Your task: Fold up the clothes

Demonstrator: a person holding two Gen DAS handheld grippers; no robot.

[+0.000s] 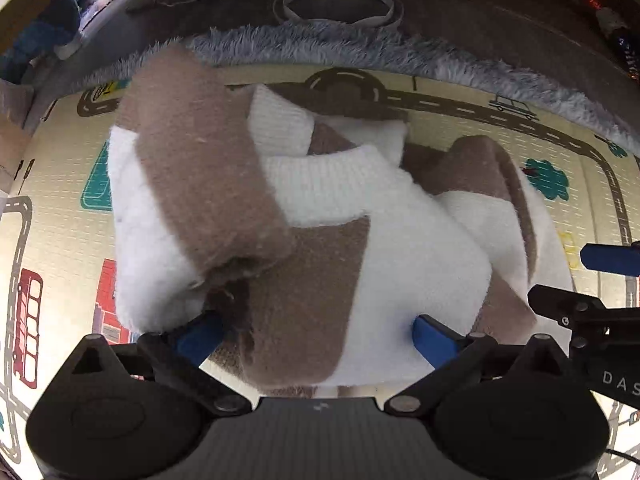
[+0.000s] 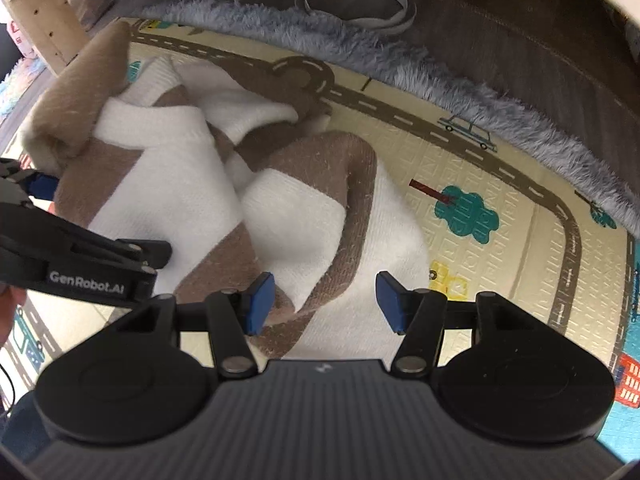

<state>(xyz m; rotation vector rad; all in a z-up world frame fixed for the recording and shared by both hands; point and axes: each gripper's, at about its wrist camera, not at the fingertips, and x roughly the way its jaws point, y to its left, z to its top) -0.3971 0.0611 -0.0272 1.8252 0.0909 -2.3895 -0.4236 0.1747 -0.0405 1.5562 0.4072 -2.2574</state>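
A fluffy brown-and-white sweater [image 1: 320, 208] lies bunched in a partly folded heap on the play mat [image 1: 60, 168]. My left gripper [image 1: 316, 336] points down over the heap's near edge. Its jaws stand wide open, with sweater fabric between the blue pads and the left pad half buried in fluff. In the right wrist view the same sweater [image 2: 180, 184] fills the middle. My right gripper [image 2: 325, 304] is open over the heap's right corner, with a brown-and-white fold lying loose between its pads. The left gripper's black body [image 2: 80, 264] shows at the left edge.
The play mat [image 2: 500, 168] carries printed roads, cars and trees. Beyond it lie a shaggy blue-grey rug [image 2: 400, 64] and dark floor with a grey fabric ring [image 2: 352, 0]. A wooden furniture leg [image 2: 44, 12] stands at the far left. The right gripper's pad [image 1: 608, 260] pokes in at the left wrist view's right edge.
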